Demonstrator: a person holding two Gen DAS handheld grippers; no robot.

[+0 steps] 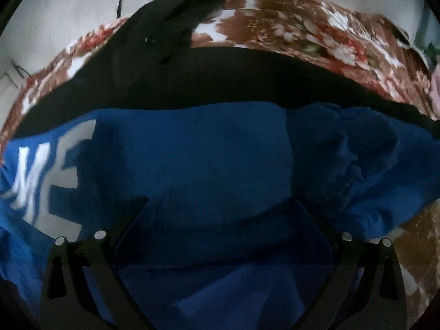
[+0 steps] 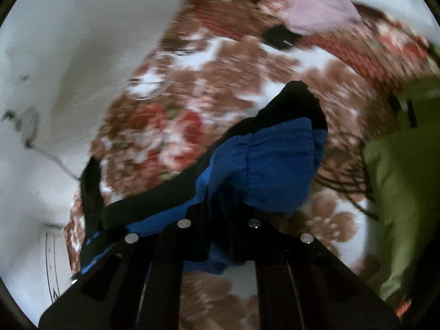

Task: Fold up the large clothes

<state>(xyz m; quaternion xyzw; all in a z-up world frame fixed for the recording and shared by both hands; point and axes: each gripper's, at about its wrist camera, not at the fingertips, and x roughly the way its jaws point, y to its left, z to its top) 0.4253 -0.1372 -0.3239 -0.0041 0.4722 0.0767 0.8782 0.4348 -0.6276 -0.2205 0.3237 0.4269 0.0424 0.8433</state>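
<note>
a floral bedsheet (image 2: 209, 88), brown and red blooms on white, filled the upper and middle of both views, its print smeared by blur. on it lay the blue garment (image 1: 198, 159), soft and matte, with black panels along its far edge and blocky white letters (image 1: 55, 173) at centre left of the left wrist view. a smooth olive-green cloth (image 2: 401, 192) sat at the right edge of the right wrist view, a pale lilac cloth (image 2: 319, 8) at the top. the left gripper (image 1: 222, 203) hung over the blue fabric, jaws wide apart. the right gripper (image 2: 220, 206) was clamped on a gathered, puckered fold of the garment at lower centre.
</note>
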